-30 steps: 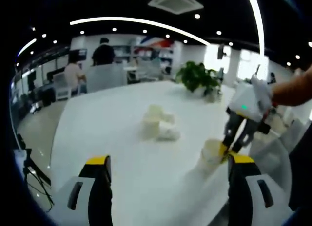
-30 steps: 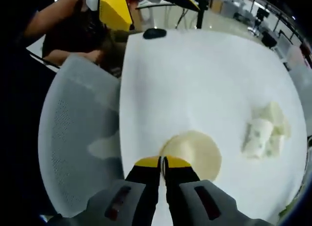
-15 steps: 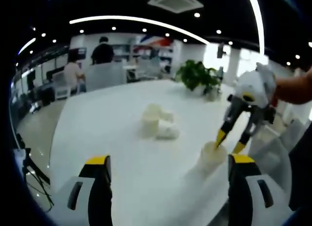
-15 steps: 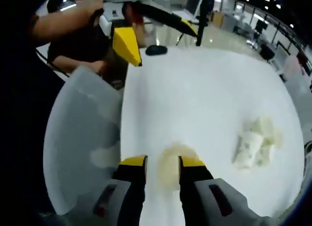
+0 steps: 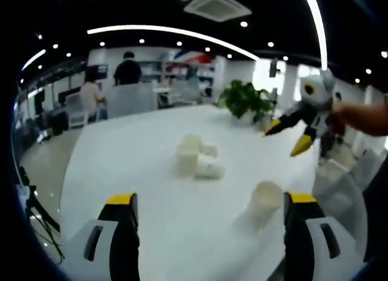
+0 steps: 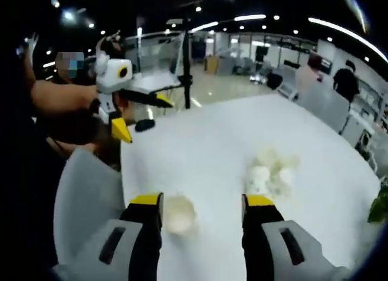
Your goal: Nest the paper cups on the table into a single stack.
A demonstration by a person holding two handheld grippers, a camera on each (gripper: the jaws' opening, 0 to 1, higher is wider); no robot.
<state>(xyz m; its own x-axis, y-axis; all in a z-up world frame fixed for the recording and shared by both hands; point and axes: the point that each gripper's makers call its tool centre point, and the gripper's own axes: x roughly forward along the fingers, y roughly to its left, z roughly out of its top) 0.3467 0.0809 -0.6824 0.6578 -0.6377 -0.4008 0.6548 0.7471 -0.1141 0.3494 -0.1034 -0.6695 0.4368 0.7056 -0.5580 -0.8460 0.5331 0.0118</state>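
A single pale paper cup (image 5: 265, 199) stands upright near the white table's (image 5: 133, 154) near edge, seen in the right gripper view as the cup (image 6: 179, 213) just right of that view's left jaw. A cluster of several paper cups (image 5: 195, 157) sits mid-table, some upright and some on their sides; the same cluster (image 6: 270, 172) lies beyond the right gripper. My left gripper (image 5: 211, 199) is open and holds nothing, low over the table's near edge. My right gripper (image 6: 202, 200) is open and lifted above the single cup. It shows as the right gripper (image 5: 286, 137) above and to the right of the cup.
A potted plant (image 5: 245, 96) stands at the table's far end. A grey mesh chair back (image 6: 88, 196) is beside the table edge near the cup. A small black object (image 6: 144, 125) lies near the table corner. People sit at desks (image 5: 127, 66) in the background.
The right gripper, shut on the single cup's rim a second ago, has opened, let it go and risen away. The cup stays upright. The left gripper has hardly moved.
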